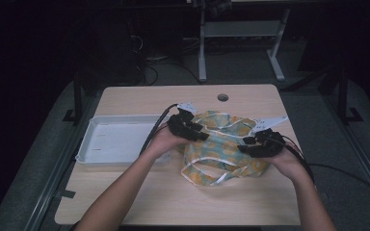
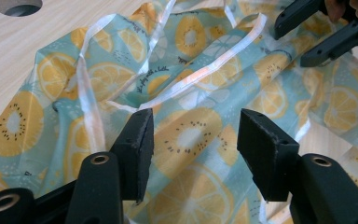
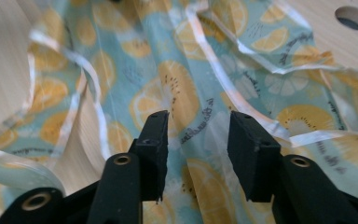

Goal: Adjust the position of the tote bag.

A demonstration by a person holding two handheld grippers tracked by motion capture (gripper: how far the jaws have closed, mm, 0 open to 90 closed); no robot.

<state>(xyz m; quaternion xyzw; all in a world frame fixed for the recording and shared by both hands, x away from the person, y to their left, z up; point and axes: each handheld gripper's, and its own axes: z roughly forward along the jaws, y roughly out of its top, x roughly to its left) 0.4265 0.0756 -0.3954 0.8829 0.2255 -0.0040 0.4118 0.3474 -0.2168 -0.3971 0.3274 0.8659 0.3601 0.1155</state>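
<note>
Fruit-print cloth [image 1: 220, 147] lies crumpled mid-bench, right of the white tray [image 1: 118, 139], w/ its white ties splayed loose. My left gripper [image 1: 203, 136] is at its left edge, right gripper [image 1: 243, 144] at its right, so I can work both sides. Both sets of fingers [image 2: 265, 149] are parted, nothing pinched, cloth just beyond them.

I see both forearms reaching in from the near edge, hands angled toward each other. My left tool [image 1: 189, 126] has its jaws parted with nothing pinched between the pads. My right tool [image 1: 260, 143] sits opposite, jaws likewise apart, its tips pointing toward the left one.
</note>
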